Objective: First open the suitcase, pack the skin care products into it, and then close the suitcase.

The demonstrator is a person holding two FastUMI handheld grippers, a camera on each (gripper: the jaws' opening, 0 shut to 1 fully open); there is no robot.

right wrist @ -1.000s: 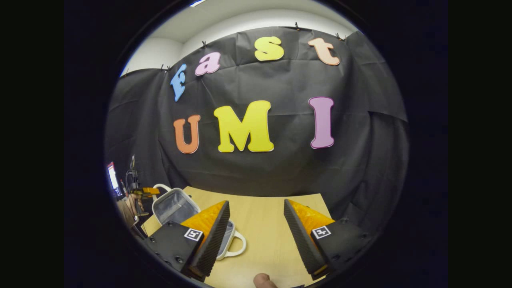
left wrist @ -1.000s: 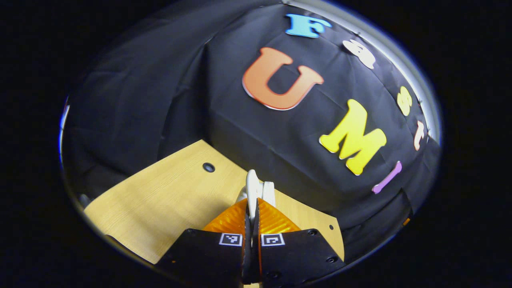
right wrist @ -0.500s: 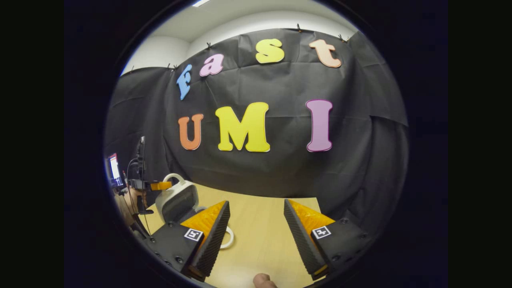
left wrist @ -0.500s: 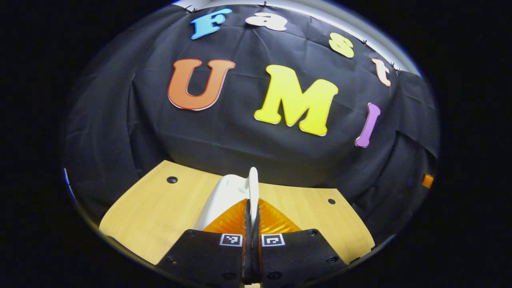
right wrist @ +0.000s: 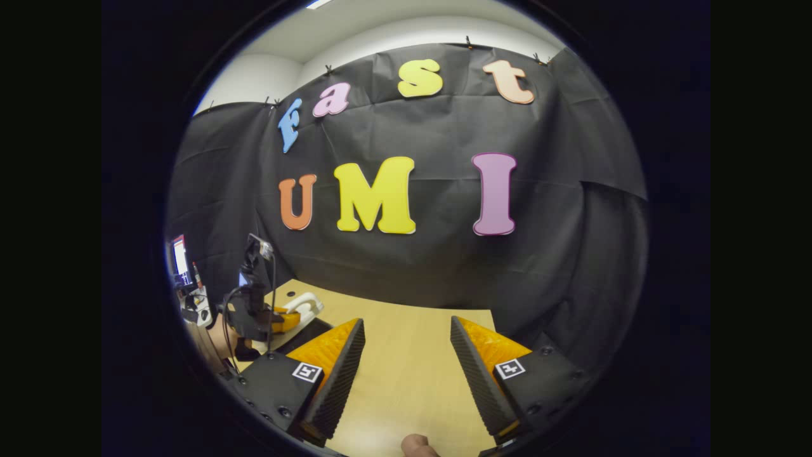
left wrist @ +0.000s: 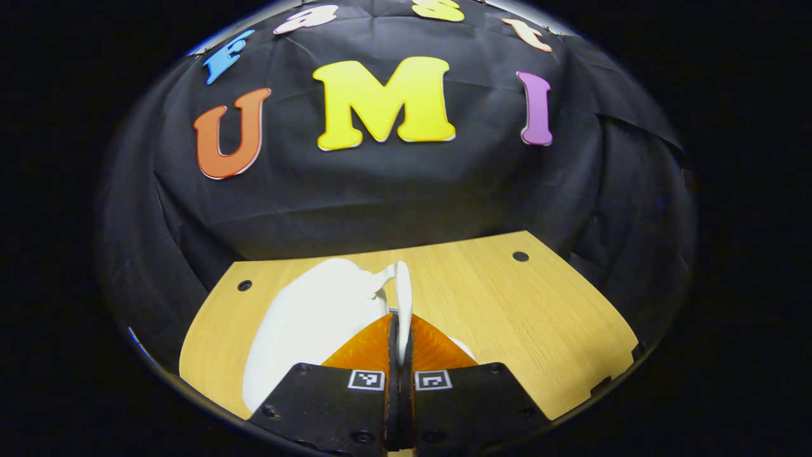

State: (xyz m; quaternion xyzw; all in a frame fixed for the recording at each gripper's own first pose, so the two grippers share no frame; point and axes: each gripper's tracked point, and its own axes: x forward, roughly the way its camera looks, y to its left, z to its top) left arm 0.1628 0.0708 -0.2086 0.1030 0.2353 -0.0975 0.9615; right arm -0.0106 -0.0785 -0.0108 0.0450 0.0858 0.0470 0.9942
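Note:
In the left gripper view my left gripper is shut on the thin white handle of the white suitcase. The suitcase's smooth shell lies flat on the wooden table, just left of the fingers. In the right gripper view that left gripper shows low at the left, over the suitcase, with the white handle in its grip and a hand behind it. My right gripper stands open above bare tabletop, with nothing between its fingers.
The table has small round holes near its far corners, and the black cloth wall rises just behind its far edge. A lit screen and cables sit at the far left. A fingertip pokes in at the bottom edge.
My left gripper has swung the suitcase lid over by its handle, from lying open through upright to down flat. The right gripper has barely moved and stays open.

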